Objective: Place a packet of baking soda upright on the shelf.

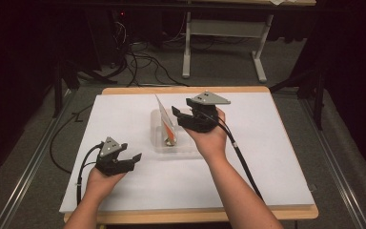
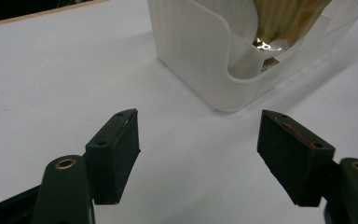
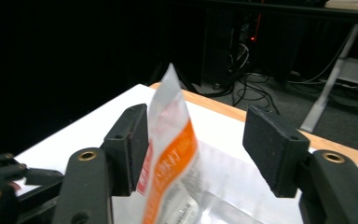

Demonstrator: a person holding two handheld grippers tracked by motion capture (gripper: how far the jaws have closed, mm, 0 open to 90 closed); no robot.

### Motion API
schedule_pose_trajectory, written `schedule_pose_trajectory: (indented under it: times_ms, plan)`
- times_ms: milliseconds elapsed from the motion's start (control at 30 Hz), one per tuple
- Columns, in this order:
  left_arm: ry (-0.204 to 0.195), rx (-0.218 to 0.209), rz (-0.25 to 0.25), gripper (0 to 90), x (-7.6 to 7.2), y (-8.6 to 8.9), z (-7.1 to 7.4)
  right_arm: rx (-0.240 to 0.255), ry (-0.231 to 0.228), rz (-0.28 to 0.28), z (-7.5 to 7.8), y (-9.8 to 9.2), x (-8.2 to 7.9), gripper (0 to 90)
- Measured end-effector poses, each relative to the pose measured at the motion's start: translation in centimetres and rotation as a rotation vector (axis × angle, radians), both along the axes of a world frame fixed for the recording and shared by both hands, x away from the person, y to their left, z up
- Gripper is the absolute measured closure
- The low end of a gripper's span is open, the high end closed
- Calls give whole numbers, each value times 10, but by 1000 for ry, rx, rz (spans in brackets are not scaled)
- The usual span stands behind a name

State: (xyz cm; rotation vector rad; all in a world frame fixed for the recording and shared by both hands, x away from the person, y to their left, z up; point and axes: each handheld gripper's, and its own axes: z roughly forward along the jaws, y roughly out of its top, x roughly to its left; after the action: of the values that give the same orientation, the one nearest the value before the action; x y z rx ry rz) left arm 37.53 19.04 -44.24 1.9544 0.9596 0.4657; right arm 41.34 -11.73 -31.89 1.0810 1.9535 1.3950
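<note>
now | both tongs released | packet [image 3: 172, 149] base hidden (translucent bin [image 2: 200, 56])

The white table [image 1: 124, 191] lies bare on its left and right parts and along the near edge, so a gripper can pass there freely. In the middle stands 1 obstacle, a clear plastic bin [image 1: 158, 143], with an upright orange and white packet [image 1: 166, 125] rising above its rim. The left gripper [image 1: 128, 160], jaws apart, has open surface between it and the bin. The right gripper [image 1: 183, 114] sits over the bin, and the packet stands between its spread jaws, close against 1 of them.
</note>
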Motion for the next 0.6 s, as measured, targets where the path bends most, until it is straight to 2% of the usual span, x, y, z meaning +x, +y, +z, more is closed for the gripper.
schedule_pose_trajectory:
  times_ms: [167,333,600]
  plan:
    - [5,-10,6,299,1,3,0,9,5,-21,-3,-23,-8,443]
    - [-1,-20,18,299,1,5,2,-8,26,-53,-13,-53,-16,439]
    - [7,-42,57,297,3,16,3,-52,40,-144,-40,-130,-38,364]
